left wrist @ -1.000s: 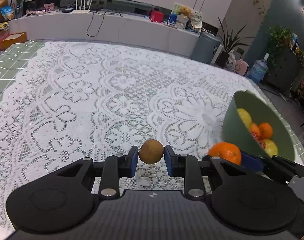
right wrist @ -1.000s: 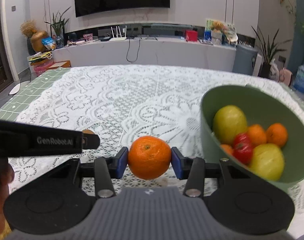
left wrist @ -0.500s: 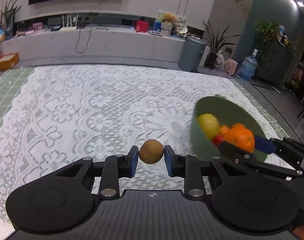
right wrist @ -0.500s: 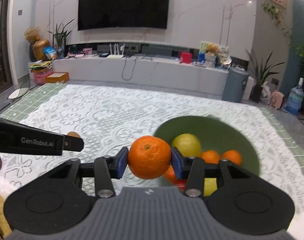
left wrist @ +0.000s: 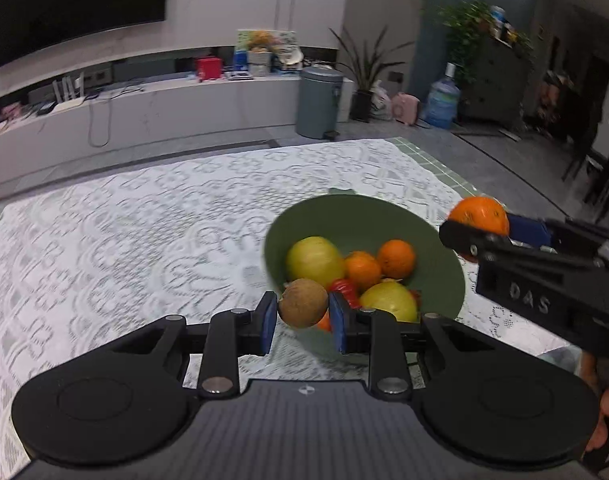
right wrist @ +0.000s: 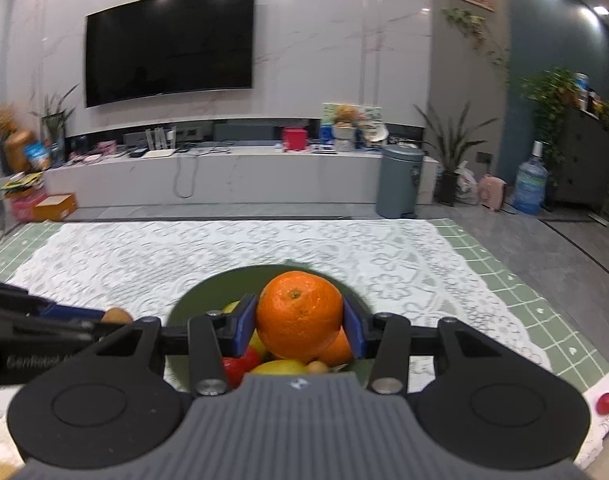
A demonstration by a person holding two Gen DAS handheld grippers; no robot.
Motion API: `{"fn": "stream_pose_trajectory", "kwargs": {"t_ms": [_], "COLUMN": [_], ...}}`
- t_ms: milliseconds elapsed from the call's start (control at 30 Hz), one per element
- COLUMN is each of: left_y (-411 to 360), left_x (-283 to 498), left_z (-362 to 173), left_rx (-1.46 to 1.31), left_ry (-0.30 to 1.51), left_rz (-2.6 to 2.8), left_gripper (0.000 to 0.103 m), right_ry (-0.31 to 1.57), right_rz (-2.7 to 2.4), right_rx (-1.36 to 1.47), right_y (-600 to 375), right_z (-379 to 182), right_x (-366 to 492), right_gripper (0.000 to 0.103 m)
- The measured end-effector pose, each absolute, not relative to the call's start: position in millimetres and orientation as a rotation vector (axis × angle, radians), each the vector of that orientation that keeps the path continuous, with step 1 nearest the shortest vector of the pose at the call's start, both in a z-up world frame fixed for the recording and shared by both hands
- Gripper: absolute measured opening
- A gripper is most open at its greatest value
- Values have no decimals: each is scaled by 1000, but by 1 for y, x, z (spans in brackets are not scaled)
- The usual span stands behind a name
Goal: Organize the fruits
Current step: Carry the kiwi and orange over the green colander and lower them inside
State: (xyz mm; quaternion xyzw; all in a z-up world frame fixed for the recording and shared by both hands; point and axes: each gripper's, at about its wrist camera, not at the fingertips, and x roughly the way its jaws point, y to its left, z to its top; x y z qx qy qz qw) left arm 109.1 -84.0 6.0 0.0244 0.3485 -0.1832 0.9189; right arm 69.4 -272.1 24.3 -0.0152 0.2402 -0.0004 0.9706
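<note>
- We see the left gripper (left wrist: 303,322) clamped on a small brown fruit (left wrist: 303,303), its blue pads pressing both sides.
- We see the right gripper (right wrist: 300,327) clamped on an orange (right wrist: 299,317), which fills the gap between its pads.
- The green bowl (left wrist: 444,248) stands on the lace cloth (left wrist: 144,232) and holds two yellow-green fruits, several oranges and something red.
- Key relation, left: in the left view the brown fruit lies over the bowl's near rim, with the hollow just ahead and to the right. We judge a short push forward puts it over the pile.
- Key relation, right: in the right view the orange sits in line with the bowl (right wrist: 208,292), whose far rim shows above it and whose contents show below it. In the left view the same orange (left wrist: 479,216) appears off the bowl's right edge, so we cannot tell how far over the hollow it is.
- The two grippers come at the bowl from opposite sides, near each other; we judge that releasing one at a time avoids a knock.
- A small red fruit (right wrist: 606,403) lies on white paper at the table's right edge, well apart from the bowl.
</note>
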Motion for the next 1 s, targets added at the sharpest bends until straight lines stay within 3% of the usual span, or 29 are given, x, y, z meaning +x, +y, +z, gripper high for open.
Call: {"fn": "stream_pose_trajectory", "kwargs": {"t_ms": [1000], "left_y": [-137], "left_x": [175], "left_z": [-32], "left_rx": [258], "left_ry": [811], "left_rz": [-523], "left_gripper": [31], "right_ry": [781], "right_rz": [-41], "right_rx": [-33], "right_y": [-298], "right_z": [-26], "right_x": [167], "right_gripper": [44]}}
